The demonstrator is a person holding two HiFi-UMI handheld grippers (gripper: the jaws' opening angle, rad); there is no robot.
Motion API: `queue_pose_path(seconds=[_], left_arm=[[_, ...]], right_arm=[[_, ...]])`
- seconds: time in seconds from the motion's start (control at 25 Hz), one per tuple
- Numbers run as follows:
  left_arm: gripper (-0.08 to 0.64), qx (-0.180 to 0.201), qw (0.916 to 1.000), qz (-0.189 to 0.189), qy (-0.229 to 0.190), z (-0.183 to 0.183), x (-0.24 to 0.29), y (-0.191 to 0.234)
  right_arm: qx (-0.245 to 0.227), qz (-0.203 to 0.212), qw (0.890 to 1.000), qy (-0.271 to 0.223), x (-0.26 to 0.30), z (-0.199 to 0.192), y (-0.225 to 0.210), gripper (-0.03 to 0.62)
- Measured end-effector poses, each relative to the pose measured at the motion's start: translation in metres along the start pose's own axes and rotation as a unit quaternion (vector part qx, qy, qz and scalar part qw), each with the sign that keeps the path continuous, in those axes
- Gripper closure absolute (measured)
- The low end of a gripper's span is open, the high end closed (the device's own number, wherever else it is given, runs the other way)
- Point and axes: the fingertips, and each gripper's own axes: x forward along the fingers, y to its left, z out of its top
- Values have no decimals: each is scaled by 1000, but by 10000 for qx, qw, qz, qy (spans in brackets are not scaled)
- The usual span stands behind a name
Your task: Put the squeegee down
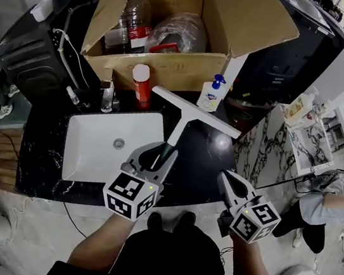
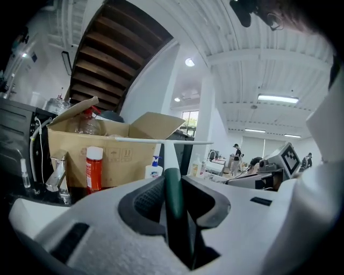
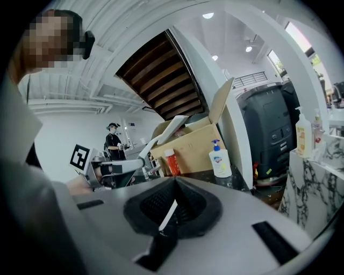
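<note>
Left gripper [image 1: 156,155]: clamping the squeegee [image 1: 192,112] handle.
Right gripper [image 1: 227,180]: hanging closed, empty.
Doing it well: lowering level onto bare counter [image 1: 211,155], right of sink [image 1: 89,153].

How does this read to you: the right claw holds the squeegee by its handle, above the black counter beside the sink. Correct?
Not quite. It is the left claw that holds the squeegee, shut on its green handle; the left gripper view shows this. The rest stands: the squeegee is above the black counter beside the sink.
</note>
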Motion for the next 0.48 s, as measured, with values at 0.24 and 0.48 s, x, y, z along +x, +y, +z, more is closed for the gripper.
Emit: queue_pose_path(seconds=[0.24,0.48], left_arm=[[457,-45,9998,110,174,-10,17,2],[457,-164,9989,342,280,-18,52,-4]], right_arm=[[65,144,9999,37,12,2,-15,586],[70,469,9987,162,14,2,-35,586]])
